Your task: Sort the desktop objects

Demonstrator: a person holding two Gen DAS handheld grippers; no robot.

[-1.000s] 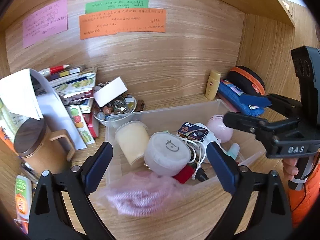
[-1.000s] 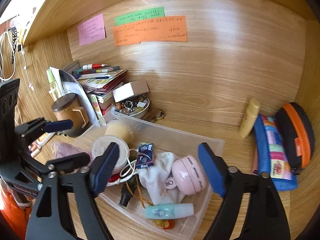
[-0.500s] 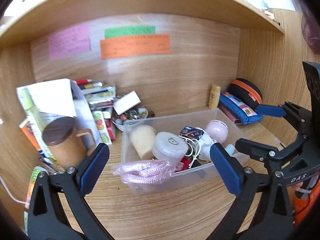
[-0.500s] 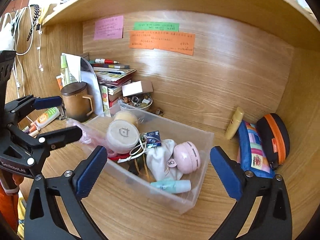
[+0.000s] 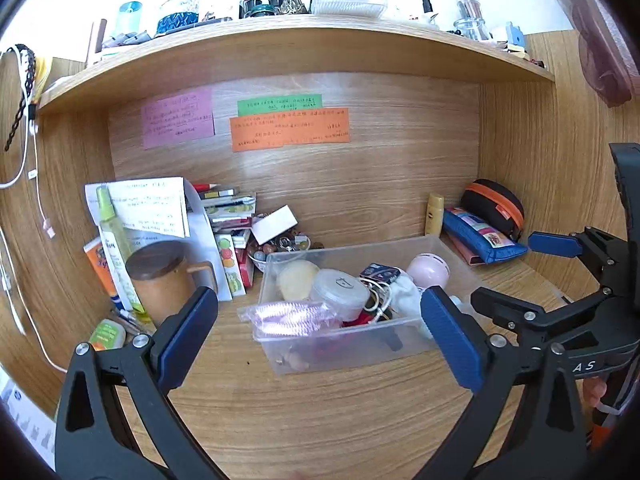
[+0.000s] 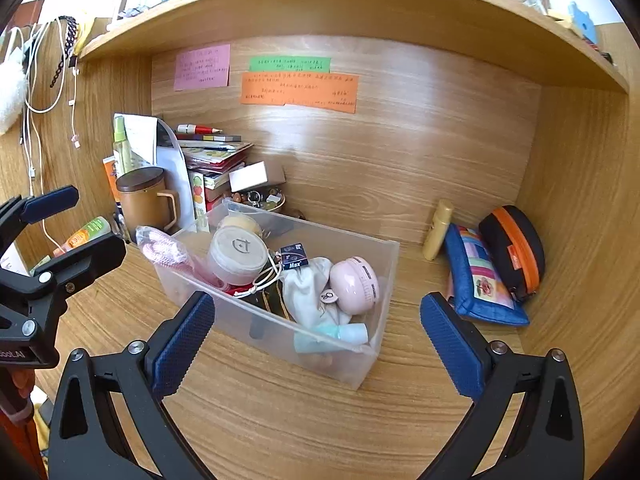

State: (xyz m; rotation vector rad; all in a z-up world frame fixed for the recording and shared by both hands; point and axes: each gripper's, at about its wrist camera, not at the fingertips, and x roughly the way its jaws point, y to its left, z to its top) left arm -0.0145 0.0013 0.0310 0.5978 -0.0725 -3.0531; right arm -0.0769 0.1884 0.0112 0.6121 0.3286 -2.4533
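Note:
A clear plastic bin stands on the wooden desk, filled with small items. Inside lie a round white lidded tub, a pink round case, a white cloth, a small dark "Max" box and a teal tube. A pink mesh bag hangs over its left rim. My left gripper is open and empty, short of the bin's near wall. My right gripper is also open and empty, back from the bin's right corner.
A brown lidded mug, stacked books and a bowl of trinkets crowd the back left. A yellow tube, a blue pencil case and a black-and-orange pouch lie at the right wall. A loaded shelf overhangs.
Both grippers have drawn back from the bin, which looks smaller now, and the upper shelf has come into view. The right jaws spread wider over the interval.

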